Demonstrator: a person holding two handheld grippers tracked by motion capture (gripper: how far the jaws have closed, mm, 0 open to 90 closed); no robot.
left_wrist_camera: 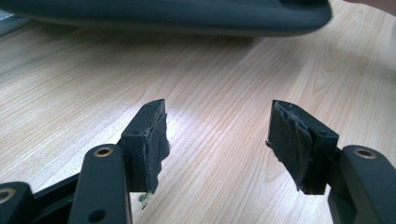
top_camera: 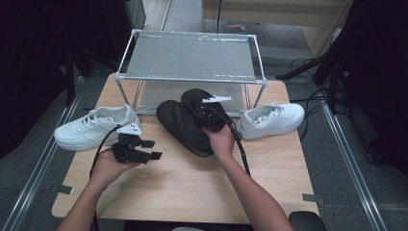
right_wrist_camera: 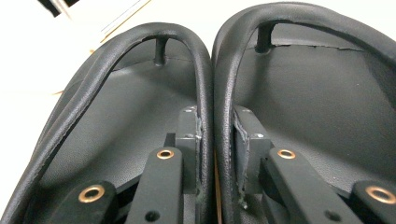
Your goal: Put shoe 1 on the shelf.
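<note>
Both black rubber flip-flops (top_camera: 185, 122) are pinched by adjoining straps in the right gripper (right_wrist_camera: 214, 140) fingers, for joint carrying; left gripper (left_wrist_camera: 217, 140), at eight o'clock, gapes empty.

We count 2 black rubber flip-flops (top_camera: 185, 126), 2 white lace-up sneakers (top_camera: 94, 127), 1 metal-framed mesh shelf rack (top_camera: 191, 57), 1 wooden table (top_camera: 183, 185), 2 grippers.

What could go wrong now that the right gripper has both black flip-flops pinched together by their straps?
The right gripper clamps just the two inner straps of the black flip-flops, so one sandal could slip free or swing while carried. The metal rack stands close behind them, and a dangling sole might catch its legs or lower shelf. The white sneaker sits right beside the pair and could get nudged. The left gripper is open and empty, giving no support.
</note>
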